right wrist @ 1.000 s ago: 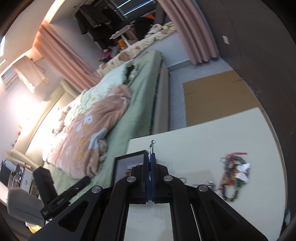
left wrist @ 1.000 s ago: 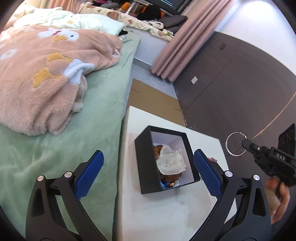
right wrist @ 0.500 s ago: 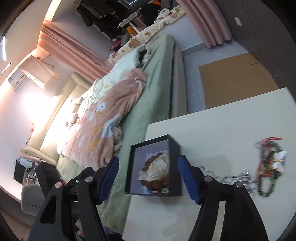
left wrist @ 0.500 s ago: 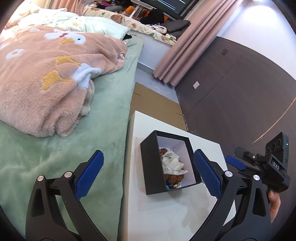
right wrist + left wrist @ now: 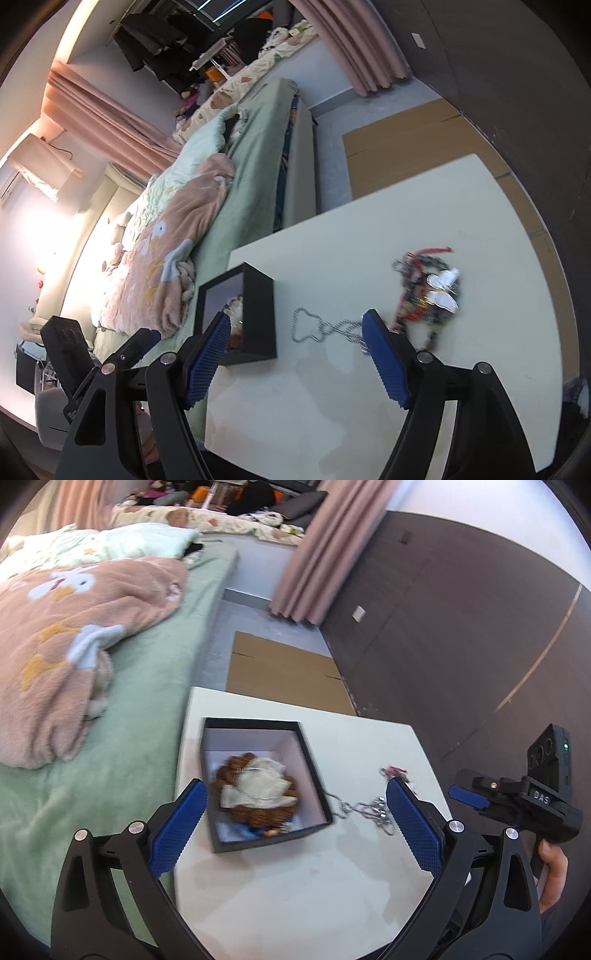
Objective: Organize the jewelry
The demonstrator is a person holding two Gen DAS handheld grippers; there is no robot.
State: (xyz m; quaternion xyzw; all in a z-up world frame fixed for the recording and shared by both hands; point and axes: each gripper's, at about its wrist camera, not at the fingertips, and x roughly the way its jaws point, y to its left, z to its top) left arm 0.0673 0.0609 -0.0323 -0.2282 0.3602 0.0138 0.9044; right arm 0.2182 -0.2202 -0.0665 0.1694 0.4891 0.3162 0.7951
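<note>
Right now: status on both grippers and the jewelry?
Left gripper open, empty, over black box. Right gripper open, empty. Silver chain and beaded tangle loose on white table, outside box. Nothing in the way.

**A lived-in bedroom at home**

The bed [image 5: 155,672] with its green sheet marks the room as a bedroom. A pink fleece blanket [image 5: 66,627] with duck prints lies rumpled on it, with a pale quilt [image 5: 110,546] beyond. Pink curtains [image 5: 314,554] hang past the foot of the bed, and dark clothes [image 5: 155,44] hang near them. A white table [image 5: 406,295] stands just beside the bed, with flattened cardboard [image 5: 280,672] on the floor behind it and a dark panelled wall [image 5: 461,627] alongside.
</note>
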